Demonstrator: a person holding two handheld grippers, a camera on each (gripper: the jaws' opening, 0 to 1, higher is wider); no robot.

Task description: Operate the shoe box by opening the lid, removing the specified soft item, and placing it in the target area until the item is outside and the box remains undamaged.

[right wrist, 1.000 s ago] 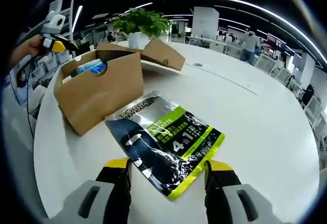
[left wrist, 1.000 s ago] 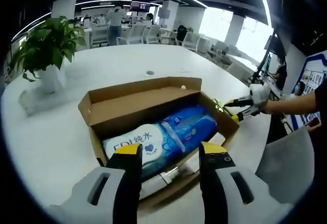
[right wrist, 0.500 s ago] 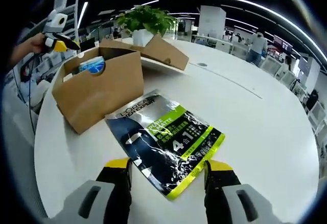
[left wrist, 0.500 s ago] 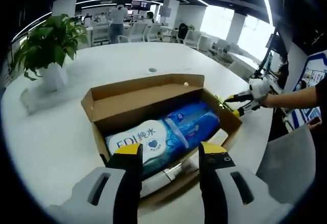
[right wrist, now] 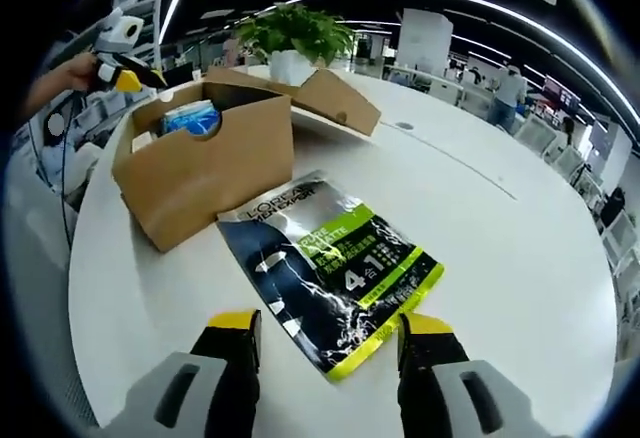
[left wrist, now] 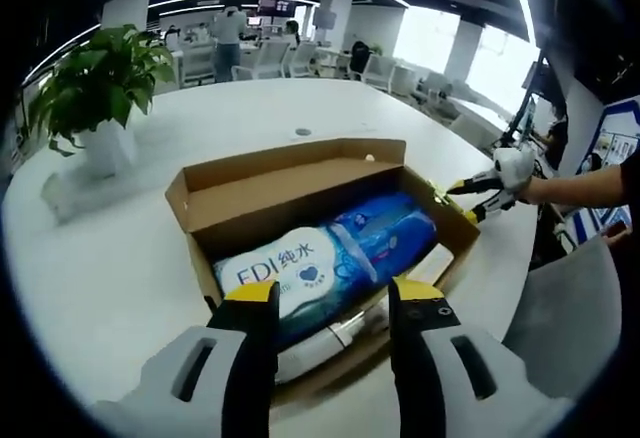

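A brown cardboard shoe box point(left wrist: 240, 220) stands on the white table with its lid point(right wrist: 340, 103) folded back. Inside lies a soft blue and white tissue pack point(left wrist: 320, 263), its end peeking over the box wall point(right wrist: 190, 118). My left gripper point(left wrist: 322, 300) hovers open just before the near end of the box, jaws either side of the pack's end, apart from it. A black and green pouch point(right wrist: 335, 263) lies flat on the table beside the box point(right wrist: 205, 168). My right gripper point(right wrist: 330, 326) is open right at the pouch's near edge, holding nothing. It also shows past the box's far corner point(left wrist: 478, 196).
A potted plant point(left wrist: 90, 93) in a white pot stands behind the box on the round white table point(right wrist: 520, 248). The left gripper, in a hand point(right wrist: 120, 50), shows beyond the box. Office chairs and people point(left wrist: 228, 38) are far back. The table edge point(left wrist: 500, 288) lies to the right.
Both views have shifted slightly, so the box sits a bit higher and nearer in each. The box, the pack and the pouch lie where they were. Both grippers stay open.
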